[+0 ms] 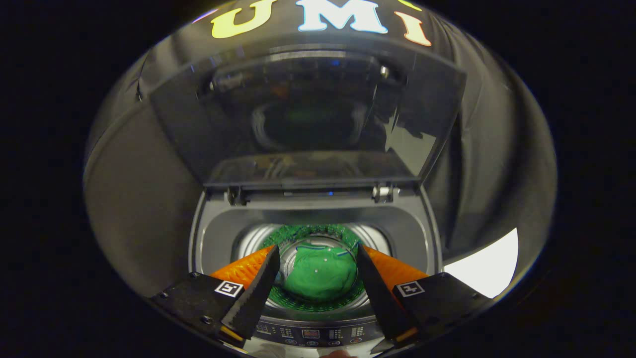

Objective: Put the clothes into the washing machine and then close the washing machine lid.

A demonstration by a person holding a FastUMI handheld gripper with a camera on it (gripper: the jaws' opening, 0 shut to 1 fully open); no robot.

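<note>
**Inspector:** Claw (315, 271) status first: fingers spread wide, nothing between them, poised above the open top of the washing machine (208, 238).

**Assessor:** And the clothes?

**Inspector:** A green garment (320, 276) lies bunched at the bottom of the drum (253, 238), seen in the gap between the two fingers. Nothing hangs over the drum's rim, as far as this view allows. My judgement: loading is done, closing is outstanding.

**Assessor:** Lid position?

**Inspector:** The lid (308, 114) stands raised at twelve o'clock from the fingers, hinged along the back edge of the tub opening, its glossy underside facing the claw. A hinge fitting (383, 192) sits at roughly one o'clock. The control panel (310, 334) runs along the front at six o'clock, just under the fingers.

**Assessor:** Recommended method for the step in hand?

**Inspector:** Raise the claw clear of the tub, carry it toward twelve o'clock, and meet the lid near its free top edge, not by the hinge, where leverage is poor. A grip may be unnecessary; a finger hooked over the edge should bring it forward. Ease it down under control. Keep the fingers out of the closing gap, and off the panel buttons.
</note>
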